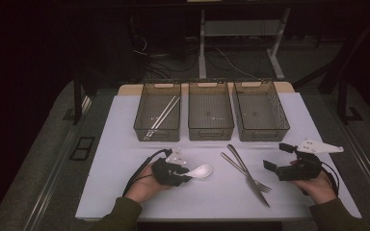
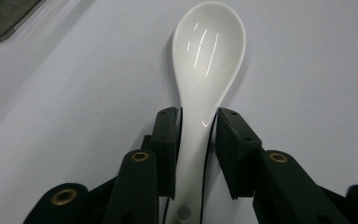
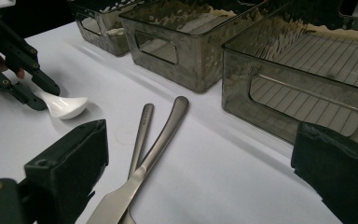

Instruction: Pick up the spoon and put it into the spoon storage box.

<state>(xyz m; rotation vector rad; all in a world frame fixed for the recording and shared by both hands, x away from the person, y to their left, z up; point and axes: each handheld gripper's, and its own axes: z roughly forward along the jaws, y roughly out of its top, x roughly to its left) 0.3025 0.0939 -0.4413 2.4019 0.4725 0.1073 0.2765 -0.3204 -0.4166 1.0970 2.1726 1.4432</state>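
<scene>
got my left gripper (image 2: 198, 133) clamped snug on the white spoon (image 2: 208, 56) handle near the tabletop's front edge, gonna lift it level so it doesn't twist out

L gripper (image 2: 198, 126): jaws clamping spoon handle (image 2: 193, 154) between pads.
R gripper (image 3: 200, 158): jaws standing wide apart, gripping nothing.

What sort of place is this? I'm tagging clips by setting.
Probably a lab or test workbench, not a kitchen: a white mat holding three smoky plastic bins, cutlery laid out for sorting, and cables with desk legs on the dark floor behind.
</scene>
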